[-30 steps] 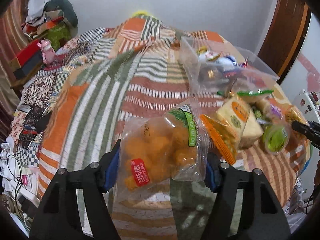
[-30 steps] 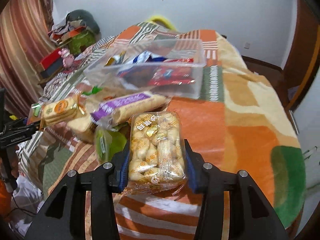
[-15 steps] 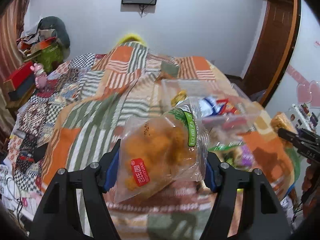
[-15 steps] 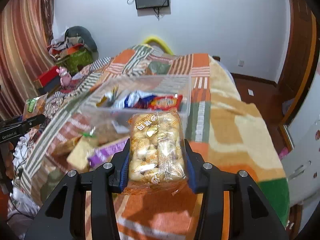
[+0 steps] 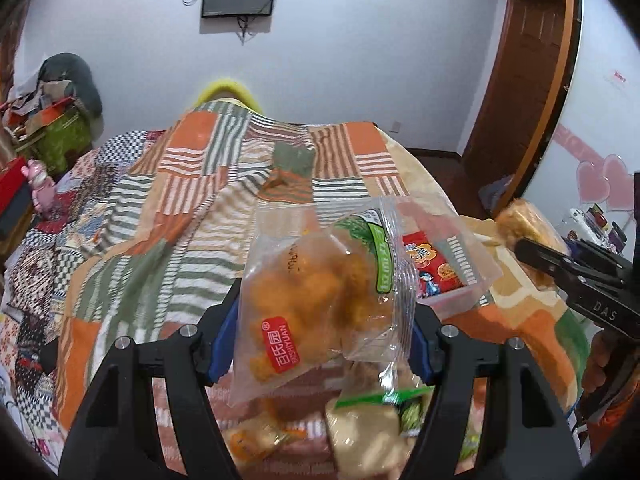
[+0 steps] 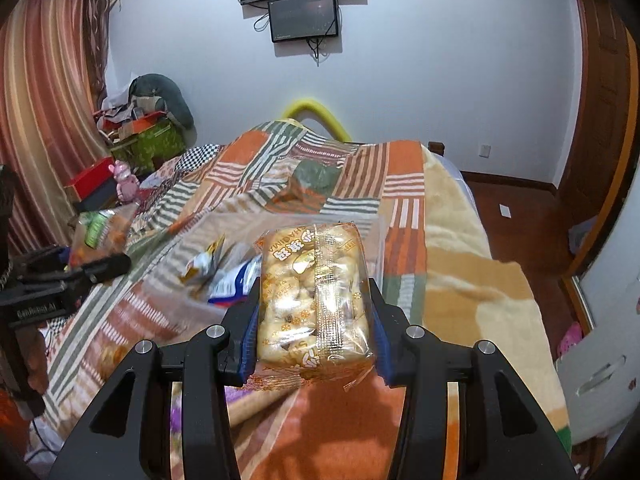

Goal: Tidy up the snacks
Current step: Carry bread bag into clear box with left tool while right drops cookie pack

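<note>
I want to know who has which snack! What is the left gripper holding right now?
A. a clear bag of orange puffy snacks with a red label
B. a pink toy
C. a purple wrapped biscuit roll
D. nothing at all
A: in the left wrist view the left gripper has its blue pads pressed on both sides of the bag of orange snacks, whose red label faces the camera.

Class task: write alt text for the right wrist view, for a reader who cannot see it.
The right gripper clamps a clear pack of pale puffed snacks above a patchwork bedspread. A clear plastic bin of wrapped snacks sits just beyond.
</note>
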The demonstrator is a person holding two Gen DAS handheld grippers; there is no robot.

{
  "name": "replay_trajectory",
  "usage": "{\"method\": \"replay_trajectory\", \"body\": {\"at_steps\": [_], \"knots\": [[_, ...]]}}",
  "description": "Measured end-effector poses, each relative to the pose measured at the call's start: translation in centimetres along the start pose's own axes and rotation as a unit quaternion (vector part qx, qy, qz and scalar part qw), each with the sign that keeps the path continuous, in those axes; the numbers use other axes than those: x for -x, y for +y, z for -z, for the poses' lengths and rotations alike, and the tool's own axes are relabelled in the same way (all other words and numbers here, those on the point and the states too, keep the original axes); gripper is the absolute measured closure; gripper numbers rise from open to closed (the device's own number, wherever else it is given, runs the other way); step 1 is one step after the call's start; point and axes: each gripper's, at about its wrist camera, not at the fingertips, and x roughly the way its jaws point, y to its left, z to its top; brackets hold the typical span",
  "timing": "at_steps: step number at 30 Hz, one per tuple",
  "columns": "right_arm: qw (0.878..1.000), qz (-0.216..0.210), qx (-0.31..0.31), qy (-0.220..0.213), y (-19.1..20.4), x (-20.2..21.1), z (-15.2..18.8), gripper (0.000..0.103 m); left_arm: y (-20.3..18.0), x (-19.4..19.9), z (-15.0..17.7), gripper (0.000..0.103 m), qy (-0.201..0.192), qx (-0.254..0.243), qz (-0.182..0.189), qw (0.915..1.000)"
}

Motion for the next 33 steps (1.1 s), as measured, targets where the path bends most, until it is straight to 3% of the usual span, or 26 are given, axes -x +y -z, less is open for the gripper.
{"method": "replay_trajectory", "body": {"at_steps": [8,18,25,33], "knots": [[1.000,-0.001,0.008,0.020,0.0,-4.0,-1.1,0.061,-1.6,-4.7,-1.2,0.034,0.025,-0.013,0.017,0.9994],[0.998,-0.005,-0.001,0.067,-0.2,-7.8,0.0,0.061,-2.4,-9.1,-1.5,0.032,0.056,-0.014,0.031,0.9979],[0.998,-0.005,0.012,0.069,-0.1,-7.2,0.1,0.060,-2.3,-9.9,-1.4,0.025,0.067,-0.004,0.018,0.9976],[0.999,-0.021,0.007,0.048,0.3,-4.2,-0.5,0.051,-2.3,-7.6,-1.6,0.019,0.064,-0.005,0.026,0.9976]]}}
